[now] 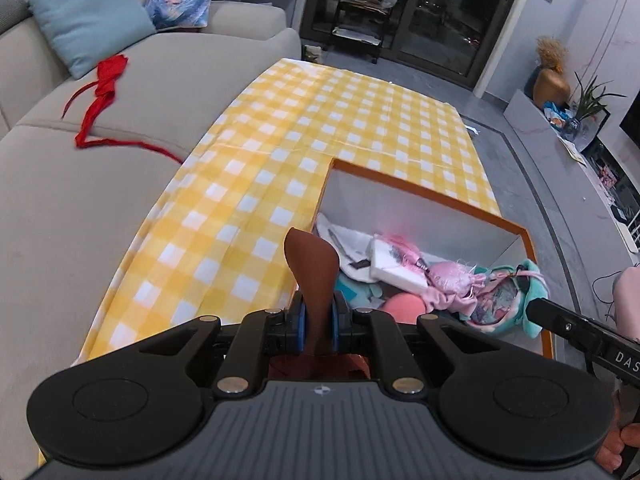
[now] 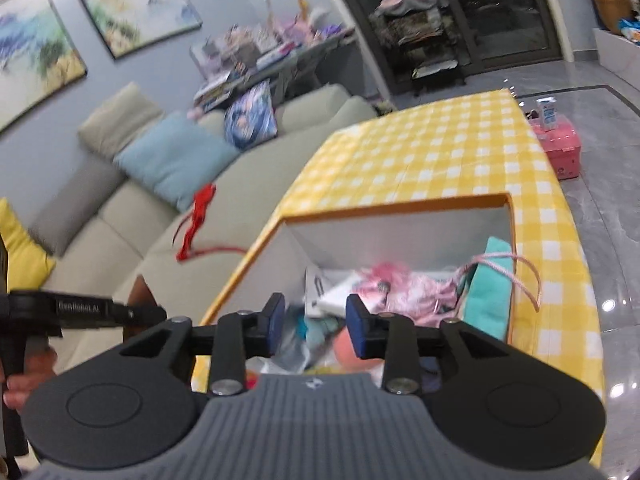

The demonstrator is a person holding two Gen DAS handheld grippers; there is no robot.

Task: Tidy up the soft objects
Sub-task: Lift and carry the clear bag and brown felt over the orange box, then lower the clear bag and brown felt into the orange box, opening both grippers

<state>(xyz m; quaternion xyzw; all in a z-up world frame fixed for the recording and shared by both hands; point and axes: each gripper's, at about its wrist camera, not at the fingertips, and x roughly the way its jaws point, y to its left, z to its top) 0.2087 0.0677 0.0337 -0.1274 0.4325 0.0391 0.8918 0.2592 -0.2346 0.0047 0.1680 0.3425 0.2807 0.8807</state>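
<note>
My left gripper [image 1: 318, 322] is shut on a brown soft cloth [image 1: 312, 272] that sticks up between its blue pads, at the near left edge of an orange-rimmed box [image 1: 424, 192]. The box holds several soft things: a white pad [image 1: 394, 264], pink fabric [image 1: 452, 280], a teal pouch [image 1: 516, 300] and a peach ball [image 1: 402, 306]. My right gripper [image 2: 316, 320] is open and empty above the same box [image 2: 400, 206], over the peach ball [image 2: 350, 354]. A red ribbon [image 1: 102, 92] lies on the sofa; it also shows in the right wrist view [image 2: 196, 220].
The box stands on a table with a yellow checked cloth [image 1: 340, 120]. A grey sofa [image 1: 100, 184] with a light blue cushion [image 1: 86, 14] runs along the left. A pink case [image 2: 560, 148] sits on the floor past the table. A black shelf [image 1: 360, 4] stands behind.
</note>
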